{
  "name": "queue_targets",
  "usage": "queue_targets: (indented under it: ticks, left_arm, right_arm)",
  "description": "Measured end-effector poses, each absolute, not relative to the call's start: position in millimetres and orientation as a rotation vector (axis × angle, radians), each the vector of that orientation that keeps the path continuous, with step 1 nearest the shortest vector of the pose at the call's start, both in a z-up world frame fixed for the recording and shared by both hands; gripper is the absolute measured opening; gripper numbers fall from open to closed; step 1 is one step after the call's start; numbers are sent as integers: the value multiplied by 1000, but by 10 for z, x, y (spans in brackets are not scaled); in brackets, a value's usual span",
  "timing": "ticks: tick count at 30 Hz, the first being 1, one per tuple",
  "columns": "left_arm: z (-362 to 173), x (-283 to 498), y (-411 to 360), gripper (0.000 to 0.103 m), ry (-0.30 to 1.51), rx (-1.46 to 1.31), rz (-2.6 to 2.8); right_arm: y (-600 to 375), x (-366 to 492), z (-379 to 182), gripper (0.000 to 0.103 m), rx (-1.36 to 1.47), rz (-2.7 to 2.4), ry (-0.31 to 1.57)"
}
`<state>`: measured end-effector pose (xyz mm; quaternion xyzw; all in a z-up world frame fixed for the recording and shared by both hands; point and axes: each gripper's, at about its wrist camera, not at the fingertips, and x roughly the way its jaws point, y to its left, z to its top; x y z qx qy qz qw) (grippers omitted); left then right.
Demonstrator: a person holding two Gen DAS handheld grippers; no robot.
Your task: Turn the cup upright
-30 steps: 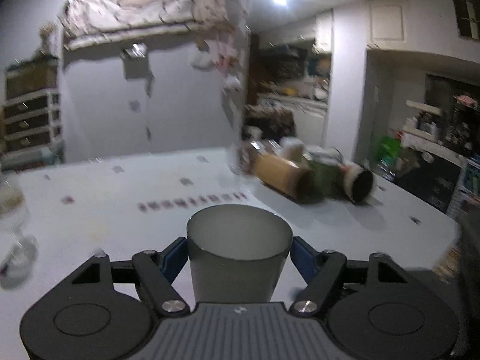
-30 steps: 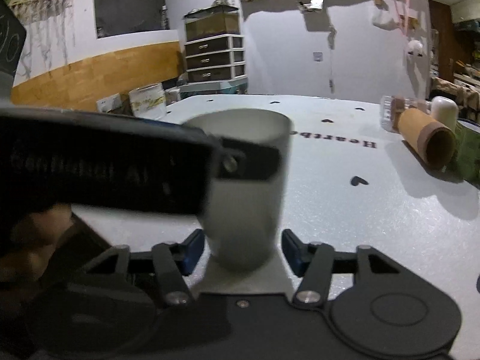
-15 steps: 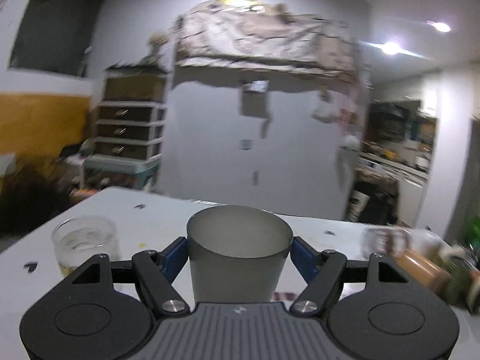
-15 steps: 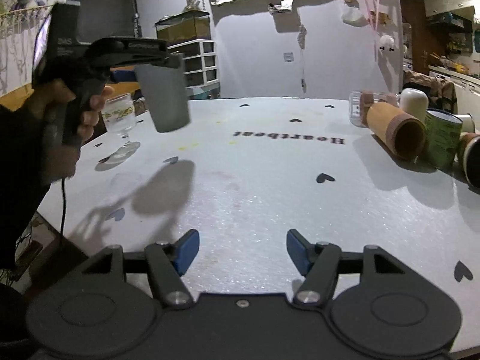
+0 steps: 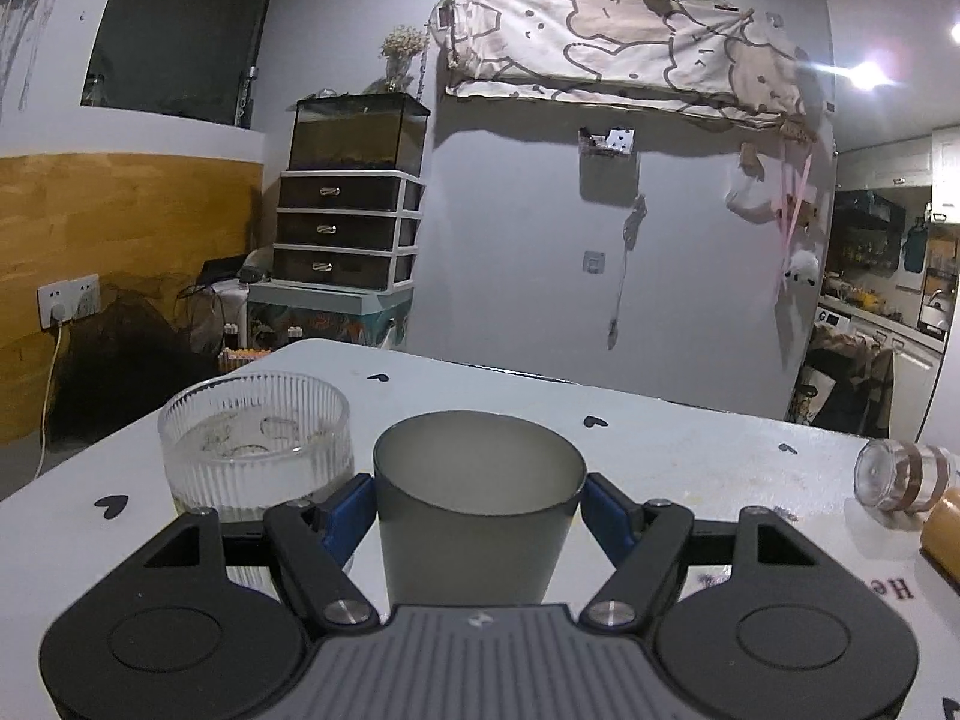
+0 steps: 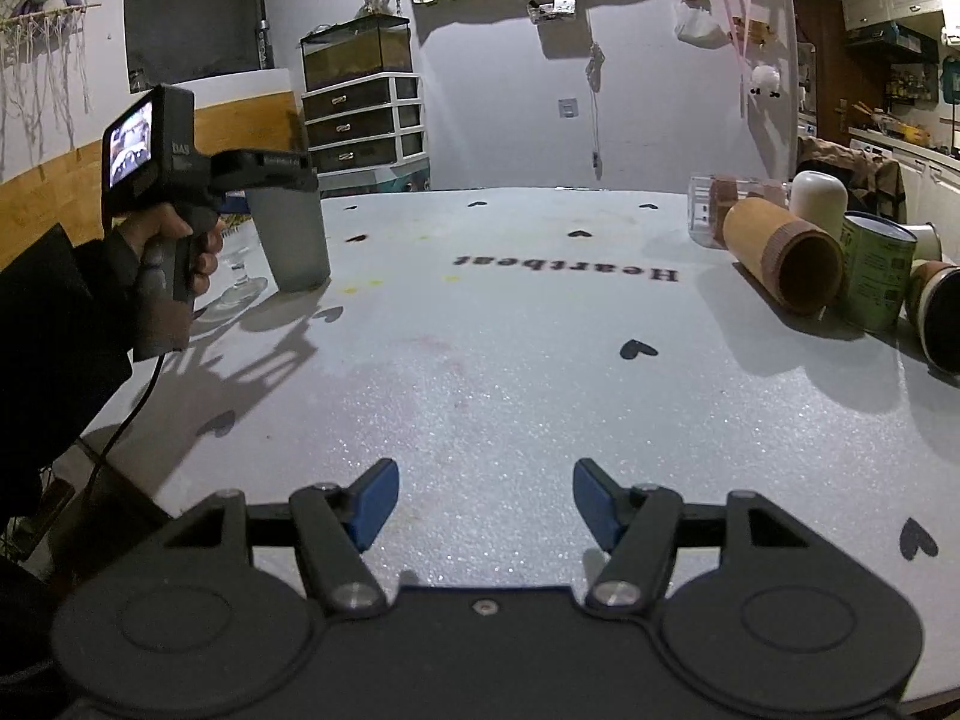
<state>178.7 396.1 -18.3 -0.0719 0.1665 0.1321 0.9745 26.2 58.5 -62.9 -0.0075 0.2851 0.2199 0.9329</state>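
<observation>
The left claw [image 5: 479,507] grips the grey cup [image 5: 477,516], upright, mouth up, base on the bench [image 6: 510,372] at ten o'clock, just beside a ribbed glass [image 5: 255,441]; the right claw [image 6: 485,504] gapes open over bare bench

cup [image 5: 474,516]: frosted matt grey | glass [image 5: 252,444]: ribbed, clear | table [image 6: 510,360]: grainy white

Black left gripper [image 5: 479,507], blue pads [image 5: 348,510], black sleeve [image 6: 54,300]
</observation>
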Motion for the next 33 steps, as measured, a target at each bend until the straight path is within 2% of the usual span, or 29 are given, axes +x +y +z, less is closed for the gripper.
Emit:
queue_targets:
  ticks: [3, 5, 7, 13, 23, 33]
  left_arm:
    - [-179, 1775, 3966, 76, 345, -148, 268]
    - [-167, 1788, 3990, 93, 369, -167, 252]
    - [-156, 1750, 4006, 99, 383, -197, 223]
    - [-103, 1470, 3901, 100, 412, -190, 253]
    - [301, 434, 3480, 103, 337, -105, 247]
    - [185, -51, 3245, 103, 412, -56, 274]
  right_arm:
    - [593, 266, -625, 65, -16, 450, 584]
    - [592, 256, -624, 65, -15, 450, 584]
    - [590, 255, -617, 66, -14, 449, 581]
    - [557, 239, -514, 67, -3, 451, 531]
    - [529, 316, -208, 74, 31, 454, 410]
    - [525, 428, -79, 82, 43, 443, 368]
